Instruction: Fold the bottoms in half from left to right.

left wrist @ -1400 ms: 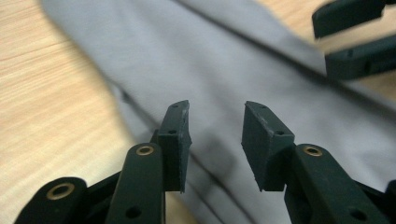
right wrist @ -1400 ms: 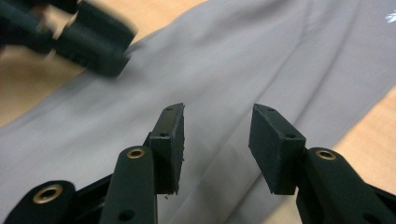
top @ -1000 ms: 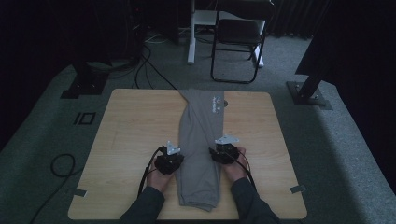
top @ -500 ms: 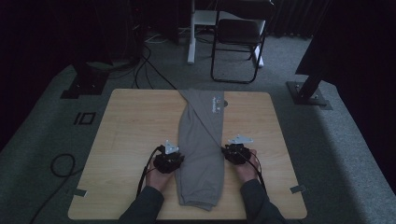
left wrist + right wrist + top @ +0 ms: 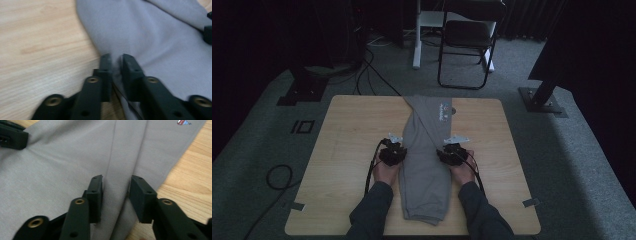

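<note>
table: light wooden table (image 5: 337,150), seen from the high view.
garment: grey folded garment (image 5: 424,160) lay lengthwise down table centre, 12 to 6 o'clock; small printed logo (image 5: 445,107) near its 12 o'clock end.
left gripper: left gripper (image 5: 393,153) sat at the garment's 9 o'clock edge; in the left gripper view its jaws were nearly together, pinching a thin fold of grey cloth (image 5: 150,37) at the edge.
right gripper: right gripper (image 5: 453,154) sat at the garment's 3 o'clock edge; jaws part-spread, straddling a ridge of fabric, not clearly clamped.
hands: one hand behind each gripper, dark sleeves (image 5: 369,212) entering from 6 o'clock.
background: folding chair (image 5: 467,45) beyond the table at 12 o'clock.
</note>
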A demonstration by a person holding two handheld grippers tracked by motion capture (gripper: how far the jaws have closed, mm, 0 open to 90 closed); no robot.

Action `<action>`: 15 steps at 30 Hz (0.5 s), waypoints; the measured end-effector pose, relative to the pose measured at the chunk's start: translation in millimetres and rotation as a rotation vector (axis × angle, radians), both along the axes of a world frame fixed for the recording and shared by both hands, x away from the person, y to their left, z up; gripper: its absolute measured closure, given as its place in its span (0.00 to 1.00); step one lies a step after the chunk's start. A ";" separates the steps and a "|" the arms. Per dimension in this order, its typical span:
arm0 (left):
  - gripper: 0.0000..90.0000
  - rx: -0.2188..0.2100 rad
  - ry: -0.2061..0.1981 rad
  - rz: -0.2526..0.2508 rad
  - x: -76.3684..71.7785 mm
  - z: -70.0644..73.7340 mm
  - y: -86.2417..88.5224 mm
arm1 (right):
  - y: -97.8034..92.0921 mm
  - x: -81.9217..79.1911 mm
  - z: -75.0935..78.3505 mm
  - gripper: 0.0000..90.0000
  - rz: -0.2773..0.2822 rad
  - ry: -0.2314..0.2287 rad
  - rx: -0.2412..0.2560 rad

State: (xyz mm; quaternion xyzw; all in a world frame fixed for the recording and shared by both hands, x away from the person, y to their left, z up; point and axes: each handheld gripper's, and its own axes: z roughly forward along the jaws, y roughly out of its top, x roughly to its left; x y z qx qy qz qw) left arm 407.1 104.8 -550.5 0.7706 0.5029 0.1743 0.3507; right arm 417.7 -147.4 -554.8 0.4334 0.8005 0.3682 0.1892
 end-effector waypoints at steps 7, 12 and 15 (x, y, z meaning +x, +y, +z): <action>0.96 -0.009 0.018 -0.036 -20.8 0.8 1.3 | -10.4 -9.9 1.0 0.80 0.002 0.023 0.019; 0.96 -0.034 0.023 -0.079 -47.9 -0.6 3.5 | -21.3 -30.9 0.4 0.82 0.047 0.028 0.030; 0.96 -0.057 0.025 -0.093 -65.8 -2.0 3.4 | -28.4 -45.4 0.5 0.82 0.060 0.045 0.047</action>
